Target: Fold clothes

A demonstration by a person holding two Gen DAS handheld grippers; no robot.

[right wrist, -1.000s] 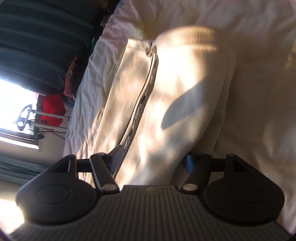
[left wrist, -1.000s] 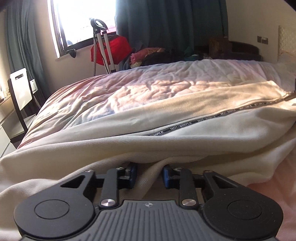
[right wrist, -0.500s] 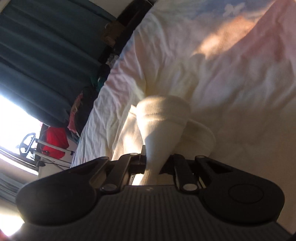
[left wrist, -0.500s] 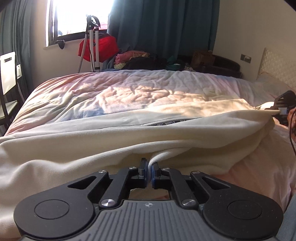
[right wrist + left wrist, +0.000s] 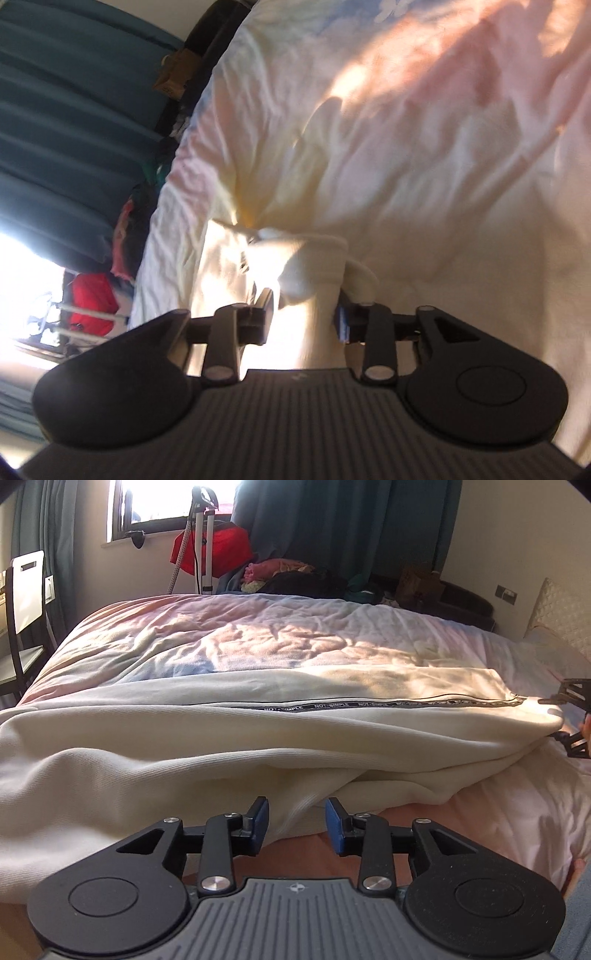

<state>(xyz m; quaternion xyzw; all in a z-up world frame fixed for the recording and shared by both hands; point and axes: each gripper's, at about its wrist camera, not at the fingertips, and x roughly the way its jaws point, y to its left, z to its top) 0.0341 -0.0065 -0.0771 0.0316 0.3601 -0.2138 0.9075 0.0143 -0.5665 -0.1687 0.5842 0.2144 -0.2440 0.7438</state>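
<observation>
Where the fingers reach the near hem: left gripper [image 5: 296, 825], jaws opening, blue pads clear of the cloth, a fold of garment lying between them.
Right gripper [image 5: 306, 317]: jaws opening, a rolled end of the same garment between them; whether the pads press it, I cannot tell, the view being blurred.
Garment: one cream garment [image 5: 221, 753], ribbed knit, folded lengthwise, lying across the near part of the bed, its far end at the right gripper.
Writing: a black tape [image 5: 369, 704] along the fold reads "NOT SIMPLE", repeated.
Bed: one quilt [image 5: 258, 638], crinkled, pastel pink and blue, sunlit in patches.
Left of bed: one chair [image 5: 22, 602], white back, dark frame.
Beyond the bed: one red bag [image 5: 218, 550]; dark teal curtains [image 5: 343, 528]; one window [image 5: 155, 502].
</observation>
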